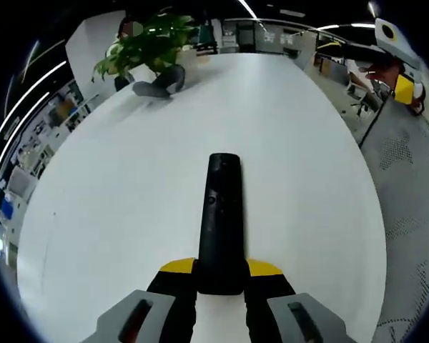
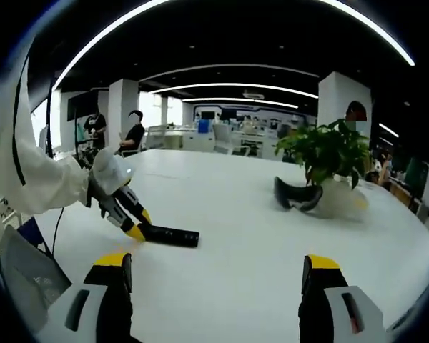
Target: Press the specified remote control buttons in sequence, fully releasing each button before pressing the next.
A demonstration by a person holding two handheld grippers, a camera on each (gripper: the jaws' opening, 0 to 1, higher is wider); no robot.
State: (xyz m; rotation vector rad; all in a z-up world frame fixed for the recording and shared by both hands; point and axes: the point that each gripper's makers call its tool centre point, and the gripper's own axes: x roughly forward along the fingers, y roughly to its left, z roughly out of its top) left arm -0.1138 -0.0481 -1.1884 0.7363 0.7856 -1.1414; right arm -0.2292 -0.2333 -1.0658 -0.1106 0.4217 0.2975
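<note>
White table, long with a rounded end.
Table (image 1: pixel 114 214) carries a black remote control (image 1: pixel 220 221), a potted plant (image 2: pixel 327 153) at the far end, and a dark curved object (image 2: pixel 297 194) just beside the pot.

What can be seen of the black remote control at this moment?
The remote control is a long, slim black bar, matte and plastic-looking, with a rounded far end and a small round button partway along its top. It lies flat on the white table, its near end clamped between the yellow-tipped jaws of the left gripper. In the right gripper view it points away from that gripper. The right gripper is open and apart from it.
</note>
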